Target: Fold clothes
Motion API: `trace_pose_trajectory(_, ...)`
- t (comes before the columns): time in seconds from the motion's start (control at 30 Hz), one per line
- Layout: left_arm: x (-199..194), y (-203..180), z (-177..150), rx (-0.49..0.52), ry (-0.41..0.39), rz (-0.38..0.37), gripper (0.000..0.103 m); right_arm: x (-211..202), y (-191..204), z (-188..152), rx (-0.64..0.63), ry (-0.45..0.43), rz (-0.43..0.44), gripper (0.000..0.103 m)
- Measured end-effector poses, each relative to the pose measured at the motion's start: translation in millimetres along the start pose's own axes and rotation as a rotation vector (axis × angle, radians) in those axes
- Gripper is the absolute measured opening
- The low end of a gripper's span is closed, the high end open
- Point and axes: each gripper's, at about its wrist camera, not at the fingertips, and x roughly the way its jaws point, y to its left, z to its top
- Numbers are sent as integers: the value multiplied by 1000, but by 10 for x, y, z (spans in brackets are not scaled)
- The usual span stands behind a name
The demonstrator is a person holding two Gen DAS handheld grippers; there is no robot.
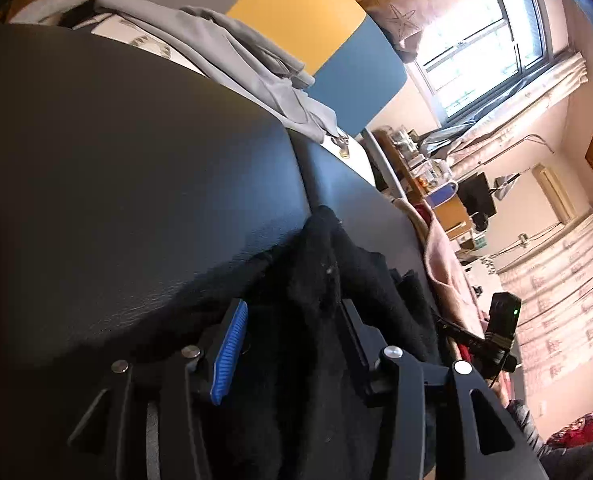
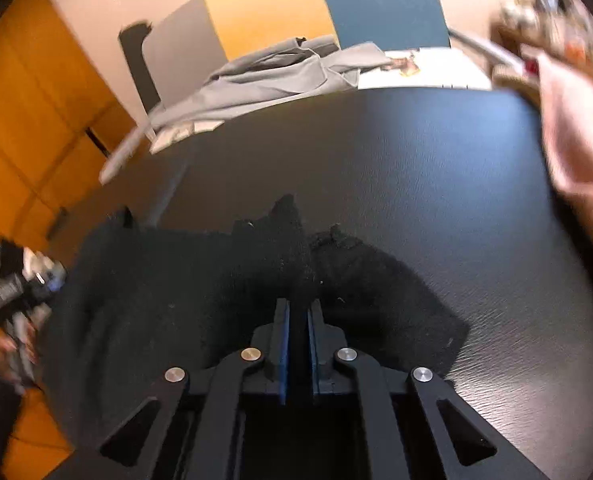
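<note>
Folding unfinished: right gripper (image 2: 296, 312) pinches bunched black garment (image 2: 176, 300); left gripper (image 1: 292, 320) gapes astride it; grey garment (image 2: 264, 76) waits at 12 o'clock.

The black table (image 2: 436, 184) lies bare ahead and to the right. A black garment (image 2: 176, 300) covers its near left. Grey clothes (image 2: 264, 76) crowd the far edge.

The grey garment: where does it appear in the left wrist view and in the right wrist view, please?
Left wrist view: the grey garment lies upper left of centre, past the far edge of the black table.
Right wrist view: it lies top centre, again beyond the table's far edge.
Shared landmark: the yellow and blue panel right behind the garment.
</note>
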Motion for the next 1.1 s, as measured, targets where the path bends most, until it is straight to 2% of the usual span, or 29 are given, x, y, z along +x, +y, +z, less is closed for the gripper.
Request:
trace_pose_trajectory(0.13,58,-160,37,47,11,-27,47,-48,52,46,-40,-6,-48,8)
trace_pose_trajectory(0.17,107,-199,44,72,34,9,47,-55,48,54,-43,-6,-54,8)
trace_pose_trajectory(0.2,184,-219,51,96,66,79,45,-60,40,63,-44,-7,-59,8)
trace_pose_trajectory(0.23,231,-227,54,106,76,135,31,-72,36,67,-46,-7,-65,8)
trace_pose_trajectory(0.27,269,-233,57,113,82,187,11,-89,38,67,-52,-6,-77,8)
trace_pose_trajectory(0.3,246,-252,63,111,67,195,7,-105,44,68,-58,-4,-94,8)
trace_pose_trajectory(0.43,-7,-315,29,121,-22,238,6,-206,-8,62,-70,-26,-190,7)
trace_pose_trajectory(0.5,8,-162,-9,80,-2,270,6,-242,-95,43,-54,-35,-237,7)
trace_pose_trajectory(0.6,85,-56,-56,54,7,251,9,-85,-255,-38,24,-8,-189,7)
trace_pose_trajectory(0.7,27,-124,-63,53,-16,287,12,-65,-229,-65,25,-41,-176,11)
trace_pose_trajectory(0.73,-11,-154,-67,52,-30,309,17,-87,-239,-62,35,-48,-153,11)
trace_pose_trajectory(0.8,-152,-268,-97,89,-85,374,18,-177,-271,-45,53,-73,-129,18)
trace_pose_trajectory(0.87,-310,-414,-118,132,-163,412,21,-331,-268,-33,64,-124,-133,36)
trace_pose_trajectory(0.93,-344,-554,-98,162,-196,365,23,-462,-197,-26,51,-174,-134,46)
trace_pose_trajectory(0.97,-322,-623,-81,181,-199,340,24,-500,-116,-20,35,-183,-105,46)
trace_pose_trajectory(1.03,-93,-811,-28,249,-143,303,24,-577,45,-10,3,-202,-47,46)
trace_pose_trajectory(1.1,253,-986,24,314,-59,262,24,-511,263,15,-42,-180,7,46)
